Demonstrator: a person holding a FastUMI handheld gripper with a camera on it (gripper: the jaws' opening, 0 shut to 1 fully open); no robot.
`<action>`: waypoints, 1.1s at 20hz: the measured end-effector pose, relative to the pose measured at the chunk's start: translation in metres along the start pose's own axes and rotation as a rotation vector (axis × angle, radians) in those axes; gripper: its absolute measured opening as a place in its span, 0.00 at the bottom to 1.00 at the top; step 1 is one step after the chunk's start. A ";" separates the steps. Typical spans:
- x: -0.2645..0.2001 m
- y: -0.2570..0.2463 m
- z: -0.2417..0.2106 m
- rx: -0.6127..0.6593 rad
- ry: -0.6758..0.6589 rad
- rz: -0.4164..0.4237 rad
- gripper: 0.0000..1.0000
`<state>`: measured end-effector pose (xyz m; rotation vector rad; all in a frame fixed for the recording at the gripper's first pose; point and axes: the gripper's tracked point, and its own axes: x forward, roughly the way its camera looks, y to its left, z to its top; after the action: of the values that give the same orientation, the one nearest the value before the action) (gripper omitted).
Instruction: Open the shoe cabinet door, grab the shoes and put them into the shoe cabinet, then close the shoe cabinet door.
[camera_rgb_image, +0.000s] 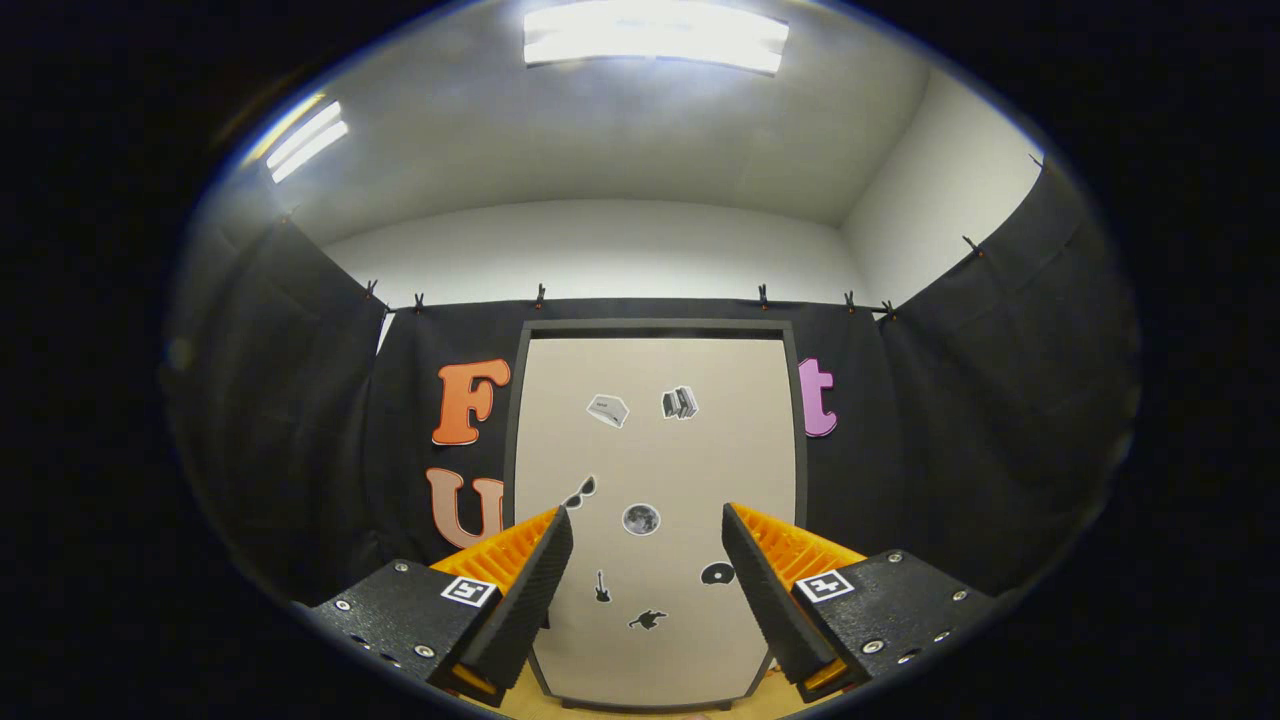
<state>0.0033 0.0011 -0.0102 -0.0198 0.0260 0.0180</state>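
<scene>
The shoe cabinet door (655, 440) stands ahead of me, a tall beige panel in a dark frame, dotted with several small stickers, and it looks shut. My gripper (647, 525) points straight at its lower half, some way off. The fingers are spread wide apart and hold nothing. Between them I see the door's lower stickers.
Black cloth walls (980, 420) close in on both sides of the cabinet and behind it. A strip of light wooden floor (520, 700) shows under the cabinet's foot. Ceiling lights (655, 35) glow overhead.
</scene>
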 end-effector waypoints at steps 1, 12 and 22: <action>0.000 0.000 -0.001 0.001 0.002 0.001 0.93; 0.003 0.013 -0.010 0.014 0.030 0.015 0.93; 0.005 0.027 -0.017 0.025 0.050 0.032 0.93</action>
<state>0.0070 0.0277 -0.0275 0.0056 0.0761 0.0492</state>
